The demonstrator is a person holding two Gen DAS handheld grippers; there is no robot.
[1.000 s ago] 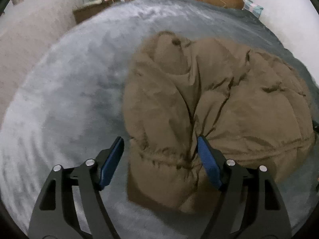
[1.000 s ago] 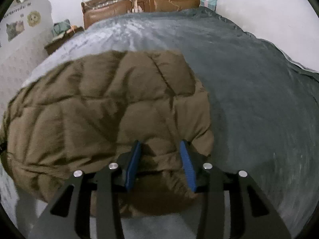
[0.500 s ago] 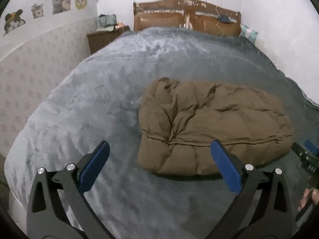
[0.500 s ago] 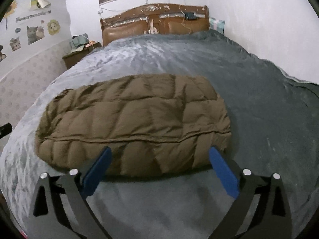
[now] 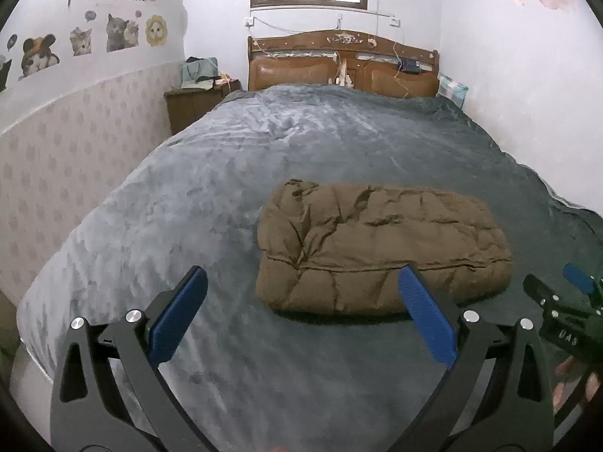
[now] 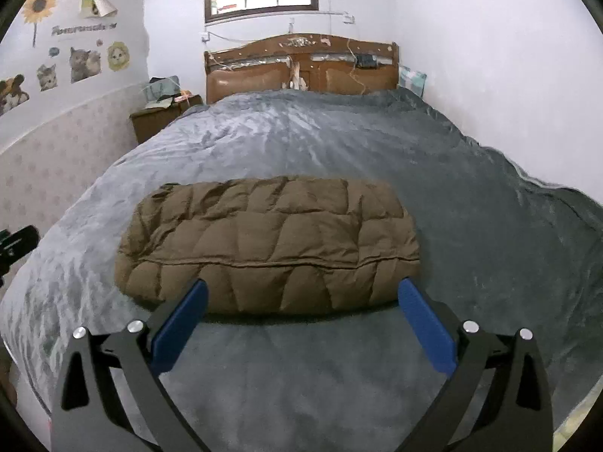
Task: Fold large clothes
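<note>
Brown puffer jacket lies folded on the grey bed; left tongs and right tongs both gape wide, holding nothing

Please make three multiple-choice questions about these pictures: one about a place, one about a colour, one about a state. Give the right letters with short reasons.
1. Where does the jacket lie?
A. on the nightstand
B. on the grey blanket
C. on the floor

2. What colour is the jacket?
A. brown
B. red
C. white

3. How does the right gripper stand?
A. shut on the jacket
B. shut and empty
C. open, holding nothing

Answers:
1 B: it rests on the grey blanket covering the bed.
2 A: its quilted fabric is brown in both views.
3 C: its blue pads stand wide apart, clear of the fabric, as on the left gripper.
</note>
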